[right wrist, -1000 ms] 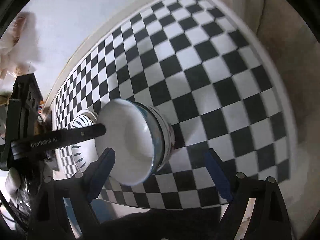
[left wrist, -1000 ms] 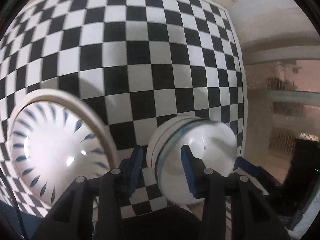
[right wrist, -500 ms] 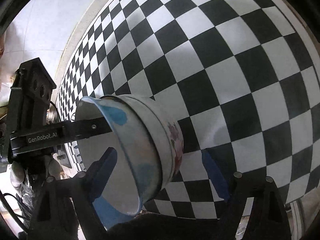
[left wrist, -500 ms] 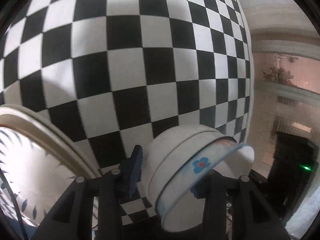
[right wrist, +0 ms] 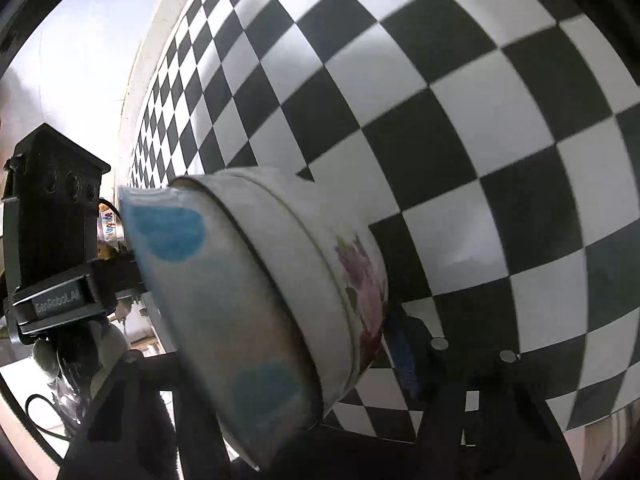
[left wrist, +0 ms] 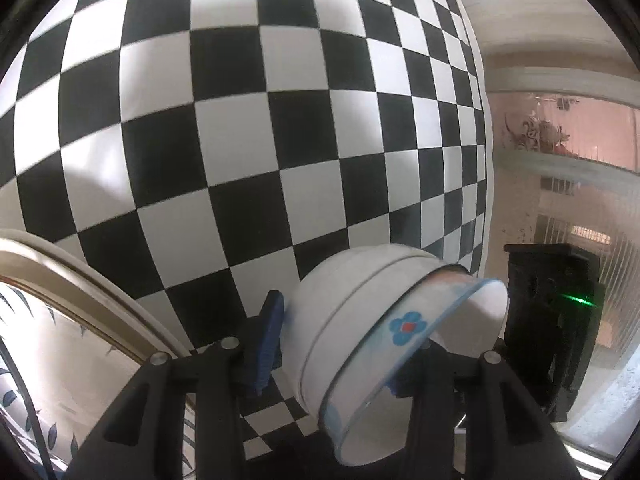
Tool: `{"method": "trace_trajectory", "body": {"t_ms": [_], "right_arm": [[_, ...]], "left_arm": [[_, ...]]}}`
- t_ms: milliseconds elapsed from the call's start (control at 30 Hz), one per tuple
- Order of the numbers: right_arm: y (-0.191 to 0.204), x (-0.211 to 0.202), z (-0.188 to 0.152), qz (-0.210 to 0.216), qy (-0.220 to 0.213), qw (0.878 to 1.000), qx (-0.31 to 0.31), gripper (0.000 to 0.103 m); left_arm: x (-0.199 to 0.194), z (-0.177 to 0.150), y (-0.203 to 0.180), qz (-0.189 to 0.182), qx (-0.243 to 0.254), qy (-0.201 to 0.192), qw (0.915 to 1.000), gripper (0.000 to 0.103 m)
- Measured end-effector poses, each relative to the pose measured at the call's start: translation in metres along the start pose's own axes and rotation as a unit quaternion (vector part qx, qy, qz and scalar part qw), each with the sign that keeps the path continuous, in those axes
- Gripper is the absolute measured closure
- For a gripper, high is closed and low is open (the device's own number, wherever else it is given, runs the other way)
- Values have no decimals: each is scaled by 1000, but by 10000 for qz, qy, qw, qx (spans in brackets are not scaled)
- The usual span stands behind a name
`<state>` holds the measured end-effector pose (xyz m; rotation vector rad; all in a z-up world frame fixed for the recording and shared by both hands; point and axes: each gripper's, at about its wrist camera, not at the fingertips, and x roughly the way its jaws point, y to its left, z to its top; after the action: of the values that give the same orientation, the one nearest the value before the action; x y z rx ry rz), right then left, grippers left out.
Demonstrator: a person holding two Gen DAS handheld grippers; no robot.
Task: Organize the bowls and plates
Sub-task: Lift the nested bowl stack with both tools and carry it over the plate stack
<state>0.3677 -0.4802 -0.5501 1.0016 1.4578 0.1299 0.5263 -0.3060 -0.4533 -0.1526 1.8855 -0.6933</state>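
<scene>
My left gripper [left wrist: 332,348] is shut on the rim of a stack of bowls [left wrist: 360,320]: a white bowl outside, a blue-flowered bowl [left wrist: 408,330] nested in it. The stack is tilted on its side just above the checkered table. In the right wrist view the same stack [right wrist: 280,300] fills the lower middle, its outer bowl showing a pink flower print [right wrist: 360,272]. My right gripper [right wrist: 272,360] stands open around the stack, its left finger hidden behind the bowls. A large plate with blue leaf marks [left wrist: 60,340] lies at the lower left of the left wrist view.
The black-and-white checkered tablecloth [left wrist: 240,120] covers the table, and it also fills the right wrist view [right wrist: 480,120]. The table's right edge [left wrist: 486,160] borders a window. The left gripper's black body [right wrist: 52,240] is at the left of the right wrist view.
The bowl stack has been tipped onto its side and lifted in my left gripper. Both cameras have moved closer to the table. My right gripper has come up around the stack.
</scene>
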Motion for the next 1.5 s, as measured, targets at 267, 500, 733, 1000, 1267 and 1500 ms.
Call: {"method": "trace_trajectory", "body": {"t_ms": [267, 500, 733, 1000, 1267, 1500], "right_arm": [[-5, 2, 2, 123, 54, 9999, 83, 40], [-22, -12, -2, 267, 81, 9995, 160, 40], [-31, -16, -1, 377, -27, 9990, 229, 45], [-43, -25, -4, 450, -169, 9985, 248, 46], [-44, -35, -8, 383, -307, 9988, 75, 47], [-40, -46, -19, 376, -393, 9985, 37, 47]], "left_arm": [[-2, 4, 3, 122, 19, 122, 9998, 57], [11, 5, -12, 173, 196, 238, 9994, 50], [13, -4, -14, 88, 313, 50, 9995, 51], [8, -10, -4, -299, 62, -88, 9995, 50], [8, -13, -10, -240, 111, -222, 9994, 50], [3, -16, -20, -213, 200, -291, 9991, 50]]}}
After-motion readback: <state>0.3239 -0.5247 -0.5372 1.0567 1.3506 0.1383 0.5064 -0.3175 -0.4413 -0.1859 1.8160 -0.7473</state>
